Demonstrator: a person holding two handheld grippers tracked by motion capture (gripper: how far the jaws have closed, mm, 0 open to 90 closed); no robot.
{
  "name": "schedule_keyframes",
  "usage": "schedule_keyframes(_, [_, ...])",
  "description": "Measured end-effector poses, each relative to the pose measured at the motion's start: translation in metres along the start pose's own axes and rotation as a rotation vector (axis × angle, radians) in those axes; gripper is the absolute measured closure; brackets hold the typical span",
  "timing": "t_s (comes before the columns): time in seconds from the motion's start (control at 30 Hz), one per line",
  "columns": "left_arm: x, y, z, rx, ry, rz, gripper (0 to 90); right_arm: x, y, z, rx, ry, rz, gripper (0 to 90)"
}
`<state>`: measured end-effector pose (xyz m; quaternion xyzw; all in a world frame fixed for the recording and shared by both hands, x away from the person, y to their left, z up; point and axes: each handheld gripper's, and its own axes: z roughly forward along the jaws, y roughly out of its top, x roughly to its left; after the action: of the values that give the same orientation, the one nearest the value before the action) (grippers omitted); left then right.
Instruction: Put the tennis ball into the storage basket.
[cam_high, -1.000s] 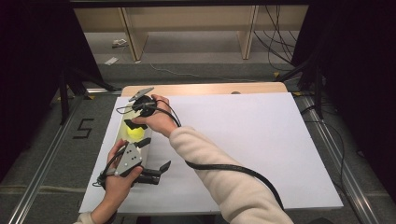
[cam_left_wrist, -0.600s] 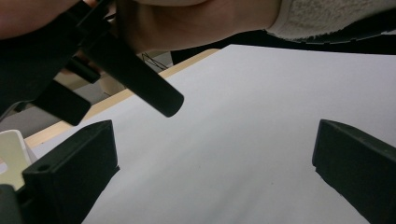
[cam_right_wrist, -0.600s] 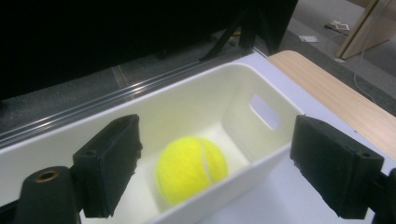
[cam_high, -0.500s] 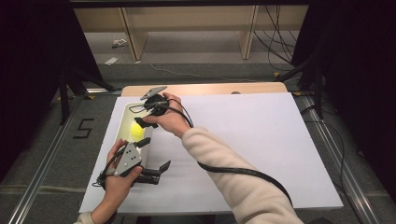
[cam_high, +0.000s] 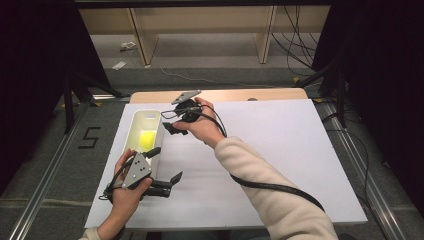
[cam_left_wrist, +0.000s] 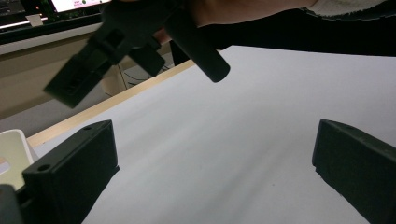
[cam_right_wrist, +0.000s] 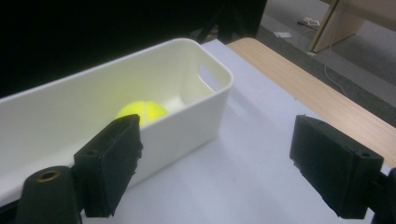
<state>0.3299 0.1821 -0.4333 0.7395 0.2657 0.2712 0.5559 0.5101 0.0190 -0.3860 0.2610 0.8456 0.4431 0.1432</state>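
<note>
Lengthwise, the white bin (cam_high: 135, 127) runs away from the person, both tongs (cam_high: 165, 167) (cam_high: 172, 129) spread, empty.

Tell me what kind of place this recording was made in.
Likely a lab or studio set up for recording manipulation, not a home. The white-covered table is ringed by black curtains, cables trail over a bare floor, and a "5" marking is taped beside metal rails.

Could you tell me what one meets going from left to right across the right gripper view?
White bin with the yellow ball inside, then white table cover, then the bare wooden table edge.
</note>
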Motion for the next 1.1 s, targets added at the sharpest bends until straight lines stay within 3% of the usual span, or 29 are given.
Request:
schedule_keyframes(0.77, [0.001, 0.0, -0.001, 0.0, 0.008, -0.003, 0.0, -0.036, -0.051, -0.056, -0.026, -0.06, 0.045, 17.4])
schedule_keyframes(1.1, [0.001, 0.0, 0.0, 0.002, 0.011, 0.001, 0.0, -0.059, -0.085, -0.091, -0.037, -0.122, 0.103, 17.5])
